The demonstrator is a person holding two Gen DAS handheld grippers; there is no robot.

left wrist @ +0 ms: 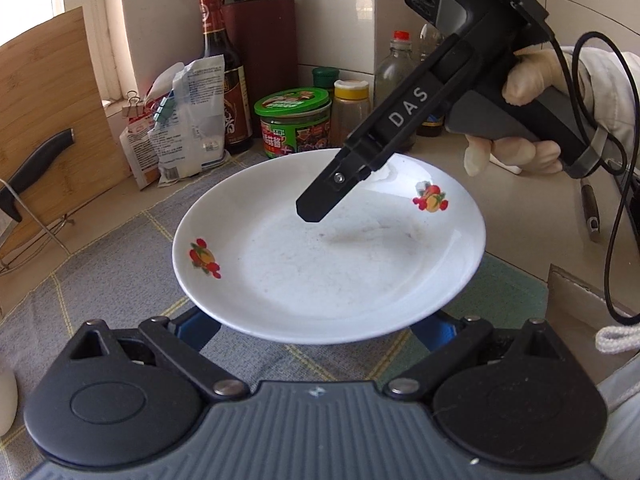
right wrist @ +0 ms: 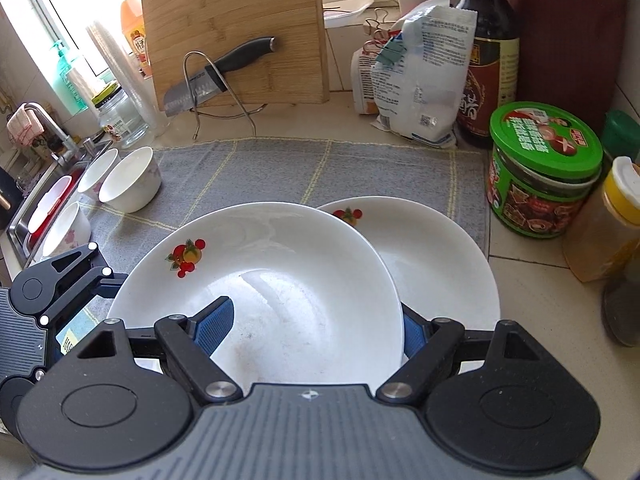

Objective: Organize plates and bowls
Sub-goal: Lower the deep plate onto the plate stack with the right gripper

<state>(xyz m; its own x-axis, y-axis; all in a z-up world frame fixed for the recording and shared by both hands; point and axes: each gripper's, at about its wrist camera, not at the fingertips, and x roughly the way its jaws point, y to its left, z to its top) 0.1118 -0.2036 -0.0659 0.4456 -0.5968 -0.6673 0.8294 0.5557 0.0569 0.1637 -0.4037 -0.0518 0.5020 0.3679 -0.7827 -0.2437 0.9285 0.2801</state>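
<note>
Upper plate (right wrist: 280,280): right gripper (right wrist: 316,330) straddles its near rim, one of the fingers (right wrist: 216,324) inside the well, the other outside. Fingers spread; grasp cannot be told. Second plate (right wrist: 440,272) lies just beyond them. Left gripper (left wrist: 314,328): fingers spread, tips under the rim, grip unclear.

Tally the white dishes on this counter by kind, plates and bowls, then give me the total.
Plates: 2, the front plate and the rear plate
Bowls: 3, the near bowl, the big bowl and the far bowl
Total: 5
</note>
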